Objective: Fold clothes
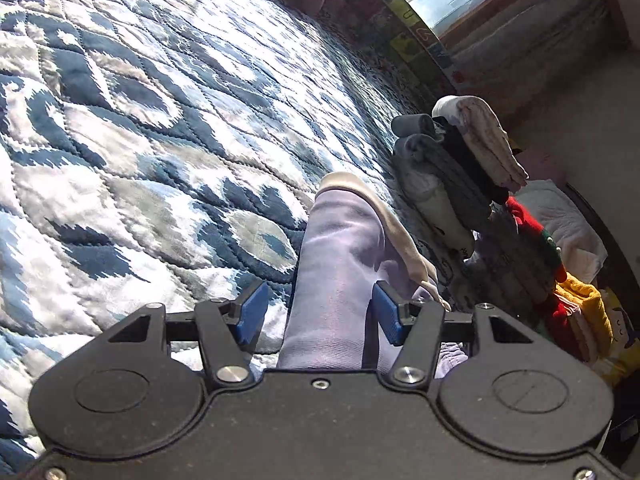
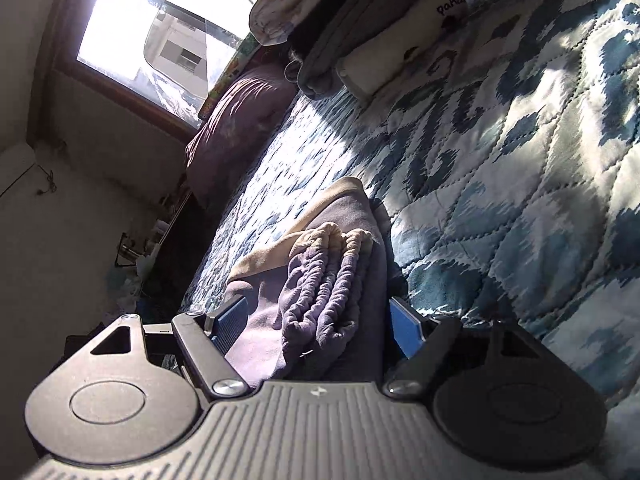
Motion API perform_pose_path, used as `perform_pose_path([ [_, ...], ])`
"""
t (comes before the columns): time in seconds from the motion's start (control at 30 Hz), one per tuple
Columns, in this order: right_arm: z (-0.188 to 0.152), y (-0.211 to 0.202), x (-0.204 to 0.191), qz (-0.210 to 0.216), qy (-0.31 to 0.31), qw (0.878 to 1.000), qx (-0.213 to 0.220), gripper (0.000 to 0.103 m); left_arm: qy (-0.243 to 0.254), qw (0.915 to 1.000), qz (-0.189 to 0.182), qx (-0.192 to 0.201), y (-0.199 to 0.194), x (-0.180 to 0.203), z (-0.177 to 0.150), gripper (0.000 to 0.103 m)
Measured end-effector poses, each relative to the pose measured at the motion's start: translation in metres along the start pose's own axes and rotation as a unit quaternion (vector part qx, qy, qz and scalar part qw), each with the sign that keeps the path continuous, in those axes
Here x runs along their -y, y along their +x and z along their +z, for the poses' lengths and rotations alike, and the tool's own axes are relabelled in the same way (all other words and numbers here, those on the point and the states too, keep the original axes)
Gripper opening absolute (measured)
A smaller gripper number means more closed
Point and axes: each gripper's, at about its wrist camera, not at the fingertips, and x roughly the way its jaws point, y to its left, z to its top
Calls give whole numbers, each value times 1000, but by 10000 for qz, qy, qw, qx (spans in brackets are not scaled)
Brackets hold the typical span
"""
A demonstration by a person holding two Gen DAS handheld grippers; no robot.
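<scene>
Across the quilted bed (image 1: 140, 140) our folded purple garment (image 1: 340, 264) ran lengthwise away from both grippers; we had the left gripper (image 1: 320, 316) and right gripper (image 2: 316, 320) spread apart, straddling it unclamped.

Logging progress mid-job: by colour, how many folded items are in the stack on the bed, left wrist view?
Stack on the quilt, as far as visible:
Grey folded item: 2
Cream folded item: 1
Black folded item: 1
White-pink folded item: 1
Total: 5

The lavender garment's (image 1: 336, 264) near end ran hidden under the left tool's (image 1: 320, 316) body, and the folded stack's (image 2: 360, 20) top was cropped.
</scene>
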Motion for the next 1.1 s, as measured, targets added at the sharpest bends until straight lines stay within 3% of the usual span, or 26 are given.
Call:
perform_pose_path([
  [0.13,-7,6,-2,-300,36,9995,87,46,-825,9960,-324,-67,13,-11,-7,42],
  [0.23,-7,7,3,-142,262,9995,89,34,-954,9949,-321,-100,14,-8,-9,30],
  [0.3,-5,2,0,82,417,9990,151,31,-1024,9939,-382,-121,8,-5,-4,23],
  [0.43,5,-10,-38,639,315,9971,253,30,-1066,9921,-658,66,-27,5,15,21],
  [0.67,5,7,-141,1812,361,9828,75,30,-1197,9807,-1272,883,-147,0,75,21],
  [0.77,-25,35,-177,2035,434,9776,-319,30,-1190,9783,-1129,1264,-206,-25,86,21],
  [0.9,-81,78,-220,2092,377,9722,-983,30,-1595,9713,-759,1595,-269,-85,77,21],
  [1.1,-163,140,-286,2283,53,9542,-1934,30,-2182,9508,-376,2166,-355,-170,72,21],
])
